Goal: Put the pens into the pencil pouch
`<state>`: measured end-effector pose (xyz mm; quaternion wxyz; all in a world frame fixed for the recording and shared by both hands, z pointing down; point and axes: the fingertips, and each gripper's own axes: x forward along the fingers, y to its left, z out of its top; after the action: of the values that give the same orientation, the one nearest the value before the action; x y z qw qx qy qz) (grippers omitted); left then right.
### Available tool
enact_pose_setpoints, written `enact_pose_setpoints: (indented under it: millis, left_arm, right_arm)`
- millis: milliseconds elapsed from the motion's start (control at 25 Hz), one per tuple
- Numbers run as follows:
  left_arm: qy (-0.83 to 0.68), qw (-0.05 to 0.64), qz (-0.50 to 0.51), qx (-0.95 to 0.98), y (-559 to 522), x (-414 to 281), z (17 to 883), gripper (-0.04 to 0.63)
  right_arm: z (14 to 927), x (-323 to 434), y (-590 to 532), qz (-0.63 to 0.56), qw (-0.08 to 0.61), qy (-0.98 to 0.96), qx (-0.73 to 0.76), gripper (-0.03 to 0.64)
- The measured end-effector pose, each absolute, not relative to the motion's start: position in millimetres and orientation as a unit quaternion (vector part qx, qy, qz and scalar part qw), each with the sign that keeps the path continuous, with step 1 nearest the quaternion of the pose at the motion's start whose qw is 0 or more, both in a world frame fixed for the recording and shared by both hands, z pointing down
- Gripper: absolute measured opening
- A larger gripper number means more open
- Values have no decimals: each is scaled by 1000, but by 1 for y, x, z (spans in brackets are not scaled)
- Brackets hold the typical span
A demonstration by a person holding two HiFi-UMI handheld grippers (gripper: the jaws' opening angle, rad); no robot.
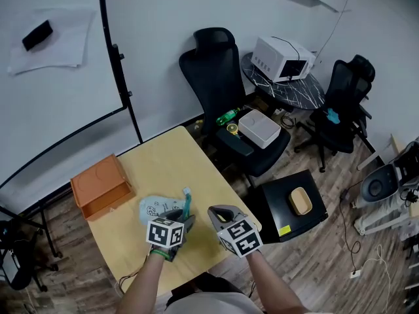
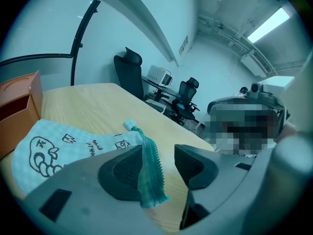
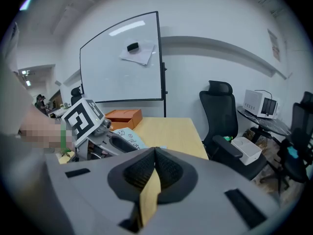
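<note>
**Head view with the two gripper views.** The pencil pouch, pale with a doodle print, lies flat on the table between the orange box and the left tool. Its teal zipper strip rises from the pouch's near end and passes between the left tool's jaws. These stand apart: the strip leans on one pad and is clear of the other, so nothing is clamped. The right tool hangs just beside the left one, over the table's near part. Its jaws are pressed together with nothing between them.

**Step in hand, as judged:** taking hold of the zipper end so that the pouch can be steadied and opened.
- The left tool should close with the strip centred on both pads and well in from its loose tip, since a thin fabric tail slips out of a shallow bite.
- The pouch is better kept flat on the table than lifted.
- The right tool must open before it can fetch a pen or work the zipper.

**Not shown:** no pen appears in any view. The zipper's slider cannot be made out, nor whether the pouch's mouth is open or closed. In the head view the left tool covers the pouch's near end.
</note>
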<state>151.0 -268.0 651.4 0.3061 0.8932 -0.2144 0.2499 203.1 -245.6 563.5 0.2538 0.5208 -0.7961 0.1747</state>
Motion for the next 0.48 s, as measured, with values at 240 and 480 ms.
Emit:
enact_pose_setpoints:
  millis: [240, 480]
  left_arm:
    - [-219, 283, 198, 913, -266, 144, 616, 215]
    - [-271, 221, 124, 929, -287, 111, 550, 215]
  right_arm:
    - [557, 200, -250, 171, 232, -802, 523, 2]
    - [519, 184, -269, 119, 175, -824, 526, 0]
